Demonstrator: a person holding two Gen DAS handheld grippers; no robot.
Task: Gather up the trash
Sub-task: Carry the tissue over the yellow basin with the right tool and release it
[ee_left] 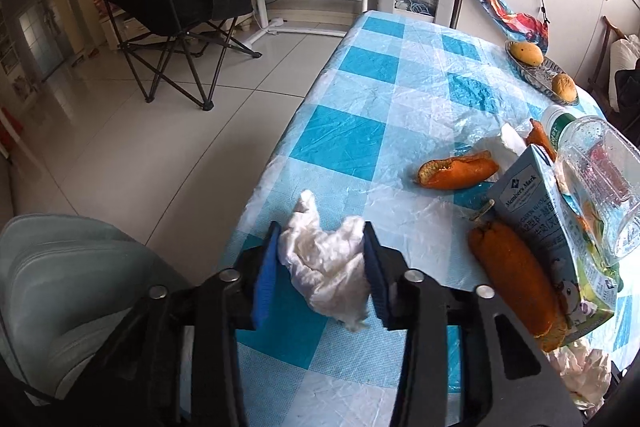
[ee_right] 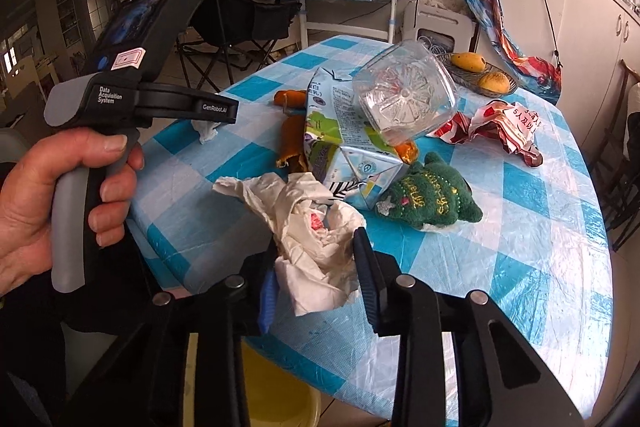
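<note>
Desk (ee_left: 348,143) strewn with trash, crumpled tissue (ee_left: 328,263) clenched by left tool (ee_left: 322,267), wadded paper (ee_right: 316,251) clenched by right tool (ee_right: 316,279).

Green plush toy (ee_right: 434,197), folding chair (ee_left: 180,11)

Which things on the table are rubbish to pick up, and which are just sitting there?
Probably rubbish:
crumpled tissue in the left tongs
paper wad in the right tongs
orange peel
milk carton
clear bottle
red wrapper

Probably just sitting there:
green toy
fruit dish with mangoes
</note>
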